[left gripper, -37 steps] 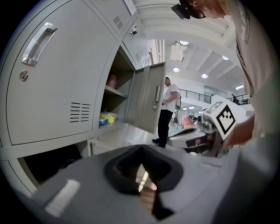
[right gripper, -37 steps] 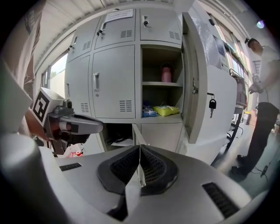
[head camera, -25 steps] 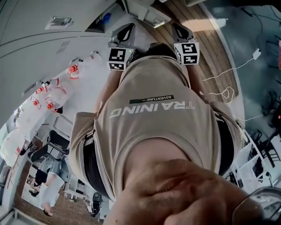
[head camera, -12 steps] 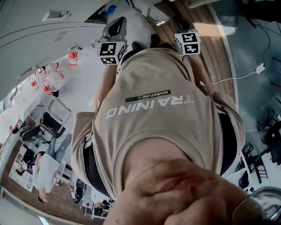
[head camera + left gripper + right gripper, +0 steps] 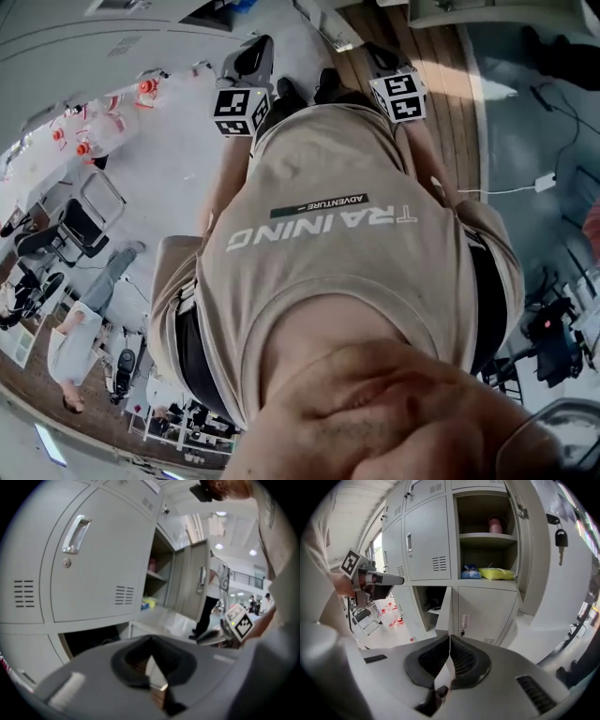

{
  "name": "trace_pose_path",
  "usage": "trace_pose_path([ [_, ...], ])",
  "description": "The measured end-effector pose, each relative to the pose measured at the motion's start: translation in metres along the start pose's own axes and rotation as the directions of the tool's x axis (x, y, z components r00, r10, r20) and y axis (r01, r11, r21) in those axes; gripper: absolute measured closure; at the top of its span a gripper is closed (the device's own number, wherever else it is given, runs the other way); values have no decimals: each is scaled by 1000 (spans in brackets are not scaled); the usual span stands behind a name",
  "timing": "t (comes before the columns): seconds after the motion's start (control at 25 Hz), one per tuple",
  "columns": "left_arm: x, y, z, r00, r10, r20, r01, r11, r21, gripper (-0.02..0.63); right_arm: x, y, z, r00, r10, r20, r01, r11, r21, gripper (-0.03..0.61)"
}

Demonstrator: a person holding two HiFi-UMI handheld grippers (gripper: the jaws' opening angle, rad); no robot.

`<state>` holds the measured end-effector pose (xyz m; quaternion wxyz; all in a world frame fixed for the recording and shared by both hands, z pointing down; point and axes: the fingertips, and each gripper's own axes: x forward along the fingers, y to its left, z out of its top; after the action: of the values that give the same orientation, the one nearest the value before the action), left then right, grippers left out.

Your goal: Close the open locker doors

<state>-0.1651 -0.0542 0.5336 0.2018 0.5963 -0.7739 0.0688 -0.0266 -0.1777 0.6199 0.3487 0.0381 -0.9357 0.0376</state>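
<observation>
- Head view: your beige-shirted torso fills the centre. The left gripper (image 5: pixel 246 84) and the right gripper (image 5: pixel 394 80) are both raised in the upper middle of the frame. The pale grey metal locker bank (image 5: pixel 84 47) runs along the upper left.
- Left gripper view: the jaws are pressed together with nothing between them (image 5: pixel 150 648). A closed locker door with a chrome handle (image 5: pixel 75 534) fills the upper left. The tall open grey door (image 5: pixel 194 581) stands at centre right, and a low compartment (image 5: pixel 91 639) gapes at lower left.
- Right gripper view: the jaws here are also clenched on nothing (image 5: pixel 450 644). Top centre is an open compartment holding a pink cup (image 5: pixel 495 524) and a yellow bag (image 5: pixel 497 573). Its big door (image 5: pixel 574 583) is swung wide to the right, with a black key (image 5: pixel 560 538) hanging from the lock. A smaller lower door (image 5: pixel 445 606) stands edge-on at centre.
- Handling: these look like thin sheet-metal doors, light and stiff, that should swing freely on their hinges. The painted faces are probably slippery, so push flat near the free edge, away from the hinge, and keep clear of the dangling key.
</observation>
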Motion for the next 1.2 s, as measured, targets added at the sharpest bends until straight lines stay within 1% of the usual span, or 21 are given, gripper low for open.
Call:
trace_pose_path([
  [0.24,-6,-4,-14,998,56,-6,-56,996,-67,614,5,16,1,994,112,1,-112,992,-58,563],
  [0.52,-21,7,-18,991,132,2,-131,987,-97,614,6,43,3,975,222,-11,-222,970,-100,563],
  [0.68,-35,15,-29,988,157,2,-155,981,-116,614,9,67,4,963,271,-9,-270,956,-116,563],
  [0.88,-55,31,-38,985,173,13,-170,976,-139,614,19,92,9,962,274,-7,-272,952,-141,563],
  [1.0,-72,41,-43,986,168,14,-164,977,-137,614,25,109,14,966,257,-8,-255,954,-156,563],
  [1.2,-97,57,-47,989,147,34,-141,981,-135,614,36,137,22,973,230,-14,-230,962,-144,563],
])
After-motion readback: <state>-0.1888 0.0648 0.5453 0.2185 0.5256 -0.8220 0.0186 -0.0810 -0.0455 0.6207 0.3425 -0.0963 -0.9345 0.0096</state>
